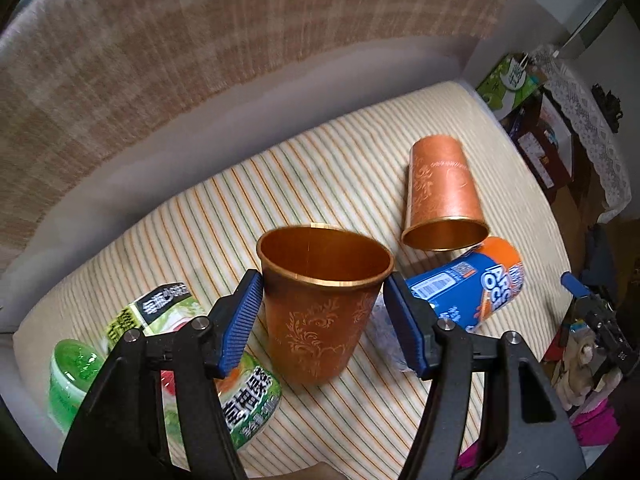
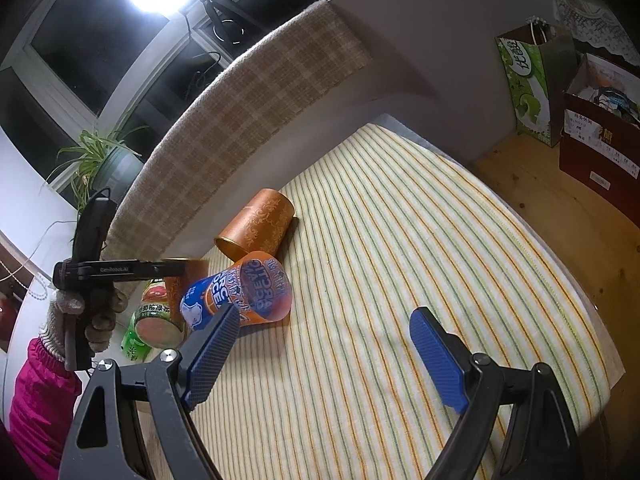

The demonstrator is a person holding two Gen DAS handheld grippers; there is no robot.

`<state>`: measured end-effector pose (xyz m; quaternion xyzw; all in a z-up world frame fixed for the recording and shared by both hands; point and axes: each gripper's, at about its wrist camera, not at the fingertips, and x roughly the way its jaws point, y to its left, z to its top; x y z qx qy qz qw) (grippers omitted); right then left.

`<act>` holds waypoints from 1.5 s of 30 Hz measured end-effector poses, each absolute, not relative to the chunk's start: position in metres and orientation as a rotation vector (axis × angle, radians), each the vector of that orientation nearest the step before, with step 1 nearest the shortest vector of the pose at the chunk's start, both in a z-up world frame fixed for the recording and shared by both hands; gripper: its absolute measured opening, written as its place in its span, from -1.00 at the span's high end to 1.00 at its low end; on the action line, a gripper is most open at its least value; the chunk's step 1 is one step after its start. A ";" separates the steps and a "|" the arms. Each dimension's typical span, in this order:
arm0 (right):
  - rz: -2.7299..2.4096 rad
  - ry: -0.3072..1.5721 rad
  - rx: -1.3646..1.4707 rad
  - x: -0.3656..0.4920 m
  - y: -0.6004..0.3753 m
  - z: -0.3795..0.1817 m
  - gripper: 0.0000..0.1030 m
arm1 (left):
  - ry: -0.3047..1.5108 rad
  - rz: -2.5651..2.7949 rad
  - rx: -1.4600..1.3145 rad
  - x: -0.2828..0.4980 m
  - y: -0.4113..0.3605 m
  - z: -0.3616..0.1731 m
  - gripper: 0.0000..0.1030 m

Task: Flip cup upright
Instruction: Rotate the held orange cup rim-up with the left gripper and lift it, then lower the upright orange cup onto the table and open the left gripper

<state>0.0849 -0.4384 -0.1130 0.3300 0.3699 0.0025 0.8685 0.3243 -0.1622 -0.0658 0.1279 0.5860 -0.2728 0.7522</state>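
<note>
An orange cup with gold scrollwork (image 1: 320, 308) stands upright on the striped cloth (image 1: 200, 216), mouth up. My left gripper (image 1: 322, 320) is around it; its blue pads sit at the cup's sides near the rim, with a thin gap showing on the right. A second orange cup (image 1: 442, 196) lies on its side behind, mouth toward me; it also shows in the right wrist view (image 2: 256, 226). My right gripper (image 2: 326, 356) is open and empty above the cloth (image 2: 400, 260), right of the objects.
A blue and orange plastic cup (image 1: 476, 280) lies on its side right of the held cup, also in the right wrist view (image 2: 240, 296). A green drink bottle (image 1: 160, 356) lies at the left. A grey sofa back (image 1: 160, 80) rises behind. Bags (image 2: 532, 84) stand at the far right.
</note>
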 end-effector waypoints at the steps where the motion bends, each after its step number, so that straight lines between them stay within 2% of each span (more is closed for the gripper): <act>1: 0.007 0.771 0.690 0.084 -0.438 -0.112 -0.73 | 1.260 -0.602 0.281 0.321 -0.161 -0.060 -0.23; 7: 0.016 0.760 0.688 0.079 -0.435 -0.108 -0.73 | 1.135 -0.640 0.291 0.289 -0.154 -0.019 -0.22; 14: 0.029 0.742 0.691 0.072 -0.434 -0.102 -0.73 | 0.962 -0.694 0.334 0.214 -0.142 0.032 -0.22; 18: 0.048 0.732 0.681 0.068 -0.429 -0.096 -0.73 | 0.951 -0.715 0.288 0.174 -0.127 0.041 -0.22; 30: 0.103 0.743 0.644 0.057 -0.408 -0.092 -0.73 | 1.223 -0.732 -0.165 0.126 -0.077 -0.031 -0.22; 39: 0.117 0.744 0.605 0.048 -0.395 -0.083 -0.73 | 1.285 -0.636 -0.263 0.154 -0.068 -0.087 -0.22; 45: 0.131 0.751 0.572 0.046 -0.386 -0.078 -0.73 | 1.275 -0.636 -0.304 0.171 -0.066 -0.101 -0.22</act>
